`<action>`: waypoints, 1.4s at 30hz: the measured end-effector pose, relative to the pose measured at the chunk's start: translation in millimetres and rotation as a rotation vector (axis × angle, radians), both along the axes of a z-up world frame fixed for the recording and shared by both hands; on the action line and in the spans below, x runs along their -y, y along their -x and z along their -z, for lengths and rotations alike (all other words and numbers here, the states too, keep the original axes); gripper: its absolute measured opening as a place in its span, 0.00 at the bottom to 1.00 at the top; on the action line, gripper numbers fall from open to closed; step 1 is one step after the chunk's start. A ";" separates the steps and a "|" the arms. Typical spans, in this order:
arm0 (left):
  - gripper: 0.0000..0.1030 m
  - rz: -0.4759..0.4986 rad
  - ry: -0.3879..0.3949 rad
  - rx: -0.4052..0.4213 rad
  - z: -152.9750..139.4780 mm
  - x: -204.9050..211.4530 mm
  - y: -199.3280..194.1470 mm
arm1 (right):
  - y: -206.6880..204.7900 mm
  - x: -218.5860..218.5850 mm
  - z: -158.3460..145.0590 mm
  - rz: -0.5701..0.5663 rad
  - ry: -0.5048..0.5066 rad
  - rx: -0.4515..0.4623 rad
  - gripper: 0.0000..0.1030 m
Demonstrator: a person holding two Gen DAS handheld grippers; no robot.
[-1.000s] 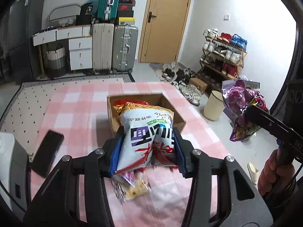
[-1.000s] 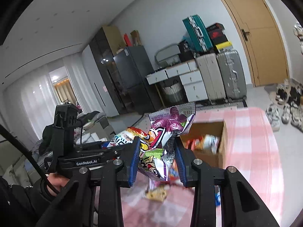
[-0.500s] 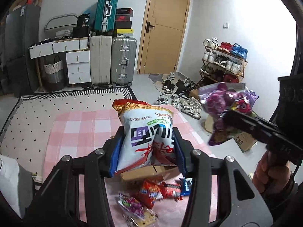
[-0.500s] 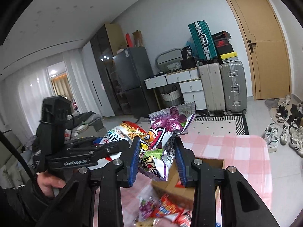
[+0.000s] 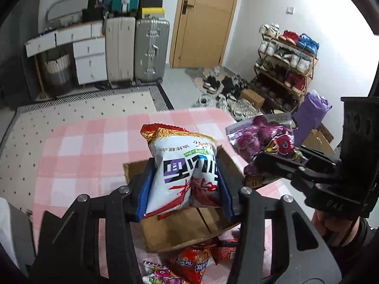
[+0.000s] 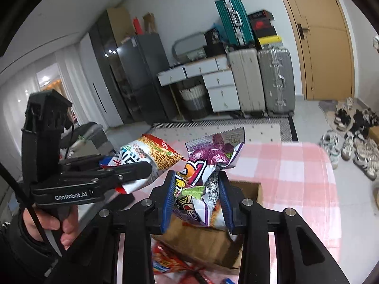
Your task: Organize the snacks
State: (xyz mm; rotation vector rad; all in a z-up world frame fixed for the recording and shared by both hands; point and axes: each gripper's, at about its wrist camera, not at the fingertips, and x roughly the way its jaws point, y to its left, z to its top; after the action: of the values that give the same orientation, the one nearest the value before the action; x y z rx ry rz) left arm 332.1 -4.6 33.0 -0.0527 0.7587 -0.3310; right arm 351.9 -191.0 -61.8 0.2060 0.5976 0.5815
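left gripper (image 5: 184, 187): jaws clenched on a white noodle snack bag (image 5: 182, 165), held upright over the open cardboard box (image 5: 180, 227). right gripper (image 6: 196, 201): jaws clenched on a purple snack bag (image 6: 201, 179), held above the same box's near edge. box sits on the pink checked table (image 5: 78, 156), near its right edge. loose snack packets (image 5: 191, 262) lie on the table against the box's near side.

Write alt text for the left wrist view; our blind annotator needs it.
The left hand-held gripper is shut on a white and red snack bag above an open cardboard box on a pink checked tablecloth. At right, the right hand-held gripper grips a purple snack bag.
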 end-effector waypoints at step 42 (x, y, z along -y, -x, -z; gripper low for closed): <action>0.99 -0.101 -0.014 0.077 19.9 -25.0 55.7 | 47.9 -0.4 -21.0 0.001 0.111 0.154 0.84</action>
State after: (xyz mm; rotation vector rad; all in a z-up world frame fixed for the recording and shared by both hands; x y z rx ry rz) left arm 276.4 20.4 13.1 -0.0644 0.6793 -0.2302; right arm 303.9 -190.5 -40.7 0.0560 0.4794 0.5563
